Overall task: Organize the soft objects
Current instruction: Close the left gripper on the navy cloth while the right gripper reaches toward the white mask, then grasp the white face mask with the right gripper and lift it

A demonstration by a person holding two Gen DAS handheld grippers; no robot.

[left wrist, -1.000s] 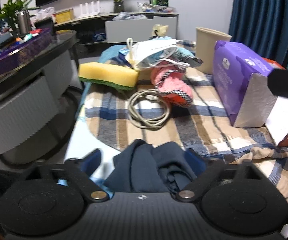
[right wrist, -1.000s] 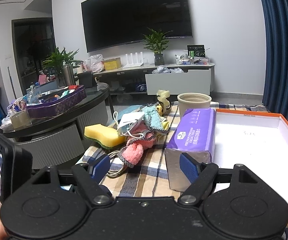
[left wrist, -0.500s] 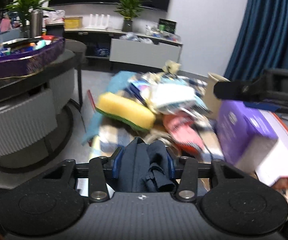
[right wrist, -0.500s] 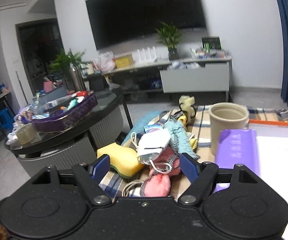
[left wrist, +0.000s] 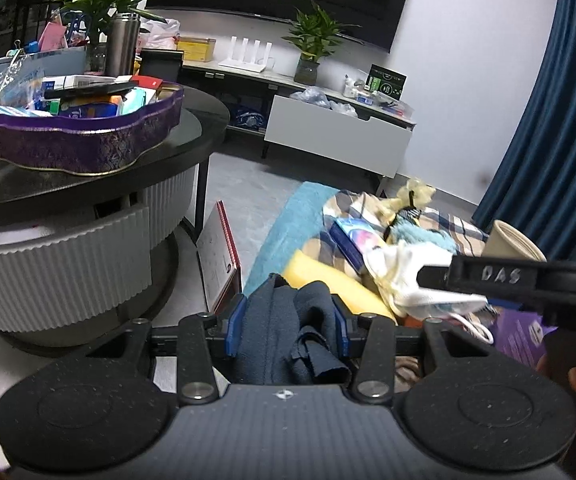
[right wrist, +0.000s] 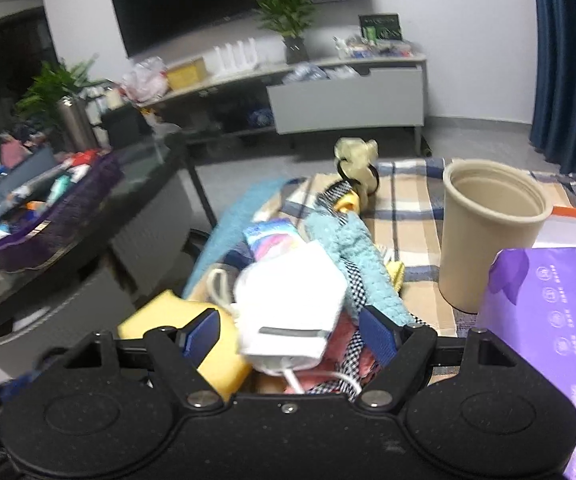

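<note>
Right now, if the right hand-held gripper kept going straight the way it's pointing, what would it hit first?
Most likely the white face mask on top of the pile: it sits right between the open fingers of the right hand-held gripper. Depth is hard to judge, so the gap is unclear.

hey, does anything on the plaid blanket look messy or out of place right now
Yes. The soft things lie heaped rather than sorted: a white face mask sits atop a pink knitted cloth, a teal knitted cloth and a yellow sponge. A flat red-edged board leans tilted beside the blanket.

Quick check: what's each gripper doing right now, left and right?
Left gripper: shut on the dark blue cloth.
Right gripper: open, holding nothing, poised over the white face mask.
</note>
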